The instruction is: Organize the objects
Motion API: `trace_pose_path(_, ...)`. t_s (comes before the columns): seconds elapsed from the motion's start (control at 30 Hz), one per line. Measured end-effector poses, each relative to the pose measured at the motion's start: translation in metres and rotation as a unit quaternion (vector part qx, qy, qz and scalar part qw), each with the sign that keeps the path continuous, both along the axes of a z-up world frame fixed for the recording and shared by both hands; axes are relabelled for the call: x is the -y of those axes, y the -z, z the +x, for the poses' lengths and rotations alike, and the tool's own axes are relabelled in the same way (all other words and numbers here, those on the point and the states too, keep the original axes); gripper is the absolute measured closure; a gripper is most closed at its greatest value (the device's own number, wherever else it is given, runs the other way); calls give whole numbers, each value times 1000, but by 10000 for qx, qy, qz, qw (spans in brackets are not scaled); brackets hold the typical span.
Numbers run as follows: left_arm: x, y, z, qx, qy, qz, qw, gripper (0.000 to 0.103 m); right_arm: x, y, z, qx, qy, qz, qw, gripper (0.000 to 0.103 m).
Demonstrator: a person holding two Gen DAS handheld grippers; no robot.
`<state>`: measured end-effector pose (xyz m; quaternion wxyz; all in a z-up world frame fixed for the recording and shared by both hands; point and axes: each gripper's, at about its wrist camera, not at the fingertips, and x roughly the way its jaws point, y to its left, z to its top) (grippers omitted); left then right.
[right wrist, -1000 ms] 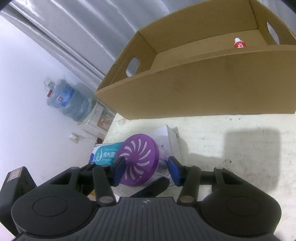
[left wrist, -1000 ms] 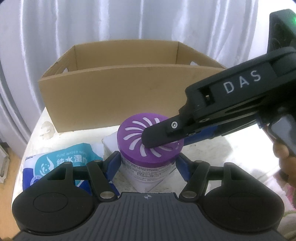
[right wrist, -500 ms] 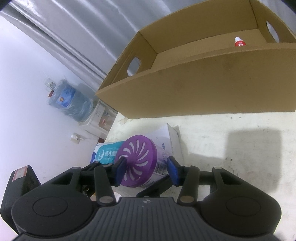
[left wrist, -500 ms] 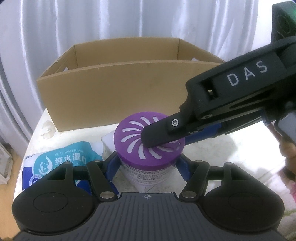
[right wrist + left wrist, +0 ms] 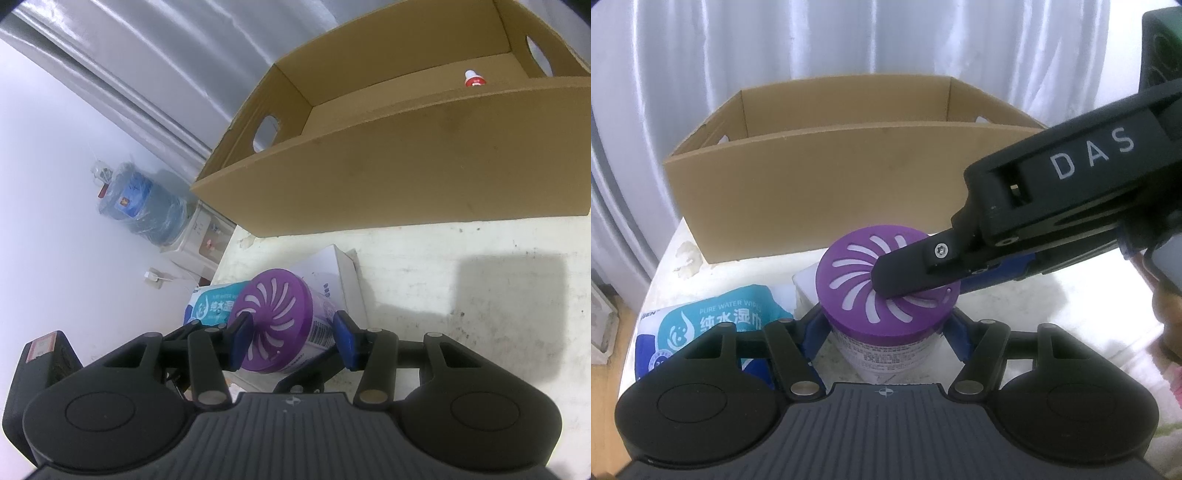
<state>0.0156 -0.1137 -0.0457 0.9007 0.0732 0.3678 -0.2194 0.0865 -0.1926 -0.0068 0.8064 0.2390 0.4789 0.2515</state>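
**Two grippers meet at the purple-lidded jar**

Left wrist view: the left gripper (image 5: 886, 325) has its blue pads pressed on the white body of a round jar with a purple slotted lid (image 5: 886, 291), held near the table's left edge. The jar's label print is too small to read, and its base is hidden behind the gripper. The right gripper (image 5: 916, 273), marked "DAS", reaches in from the right and covers part of the lid. A blue wet-wipes pack (image 5: 713, 321) reading "PURE WATER WIPES" lies at the left edge, partly hidden. A white carton (image 5: 805, 291) peeks out behind the jar. The open brown cardboard box (image 5: 820, 199) fills the table's far side.

Right wrist view: the right gripper's blue pads clamp the purple lid's rim. A barcode shows on the jar; other print is unreadable. Bare white tabletop (image 5: 461, 280) lies open to the right. A small red-and-white cap (image 5: 474, 78) shows inside the box, its body hidden.
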Motion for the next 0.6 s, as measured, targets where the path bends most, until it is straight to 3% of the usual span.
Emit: trace_pose_path(0.6, 4, 2, -4, 7, 22, 97, 9999, 38, 6, 2, -3, -112, 24, 79, 9999, 52)
